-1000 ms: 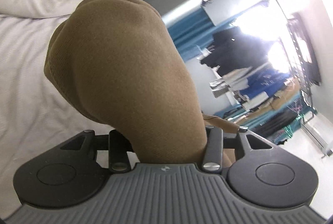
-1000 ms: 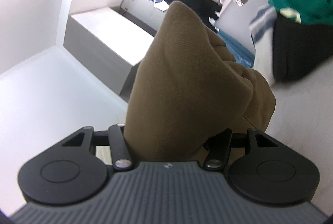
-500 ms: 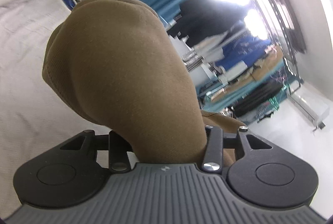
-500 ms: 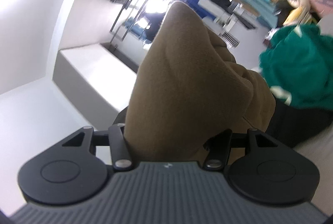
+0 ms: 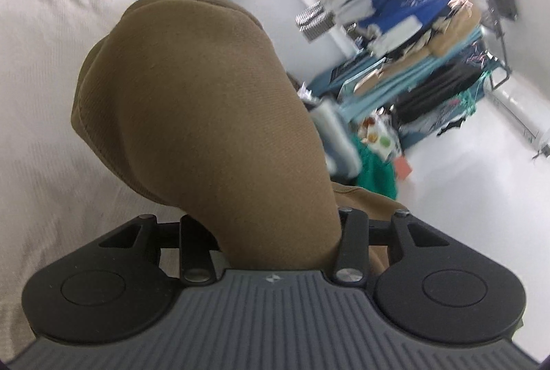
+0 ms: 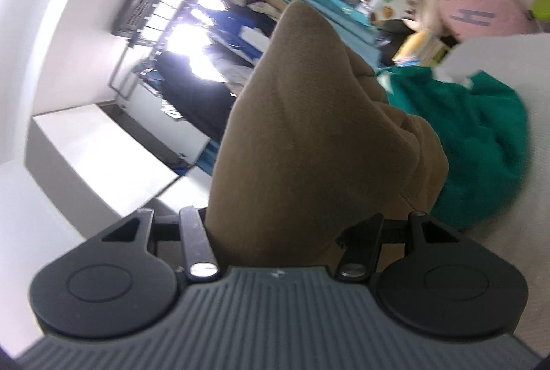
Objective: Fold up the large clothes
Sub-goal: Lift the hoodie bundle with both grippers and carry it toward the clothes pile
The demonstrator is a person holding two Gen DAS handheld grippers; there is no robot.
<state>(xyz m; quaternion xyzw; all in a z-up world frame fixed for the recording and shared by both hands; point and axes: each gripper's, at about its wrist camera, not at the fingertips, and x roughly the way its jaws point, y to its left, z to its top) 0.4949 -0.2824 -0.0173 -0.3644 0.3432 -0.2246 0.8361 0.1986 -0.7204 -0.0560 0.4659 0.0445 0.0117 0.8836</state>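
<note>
Left gripper [image 5: 271,143]: jaws clamped on a thick bunch of brown garment [image 5: 206,115], fabric bulging out past the fingers toward 12 o'clock and hiding the tips. Right gripper [image 6: 309,143]: same story, jaws closed on another bunched part of the brown garment, cloth rising toward 12 to 1 o'clock. Garment sits directly between the jaws of both, so neither hand is nearer; its long axis can't be read. White bed [image 5: 51,95] lies at 9 o'clock in the left view. Green garment [image 6: 481,136] lies at 3 o'clock in the right view. Cluttered clothes rack [image 5: 429,36] far off at 1 o'clock.
</note>
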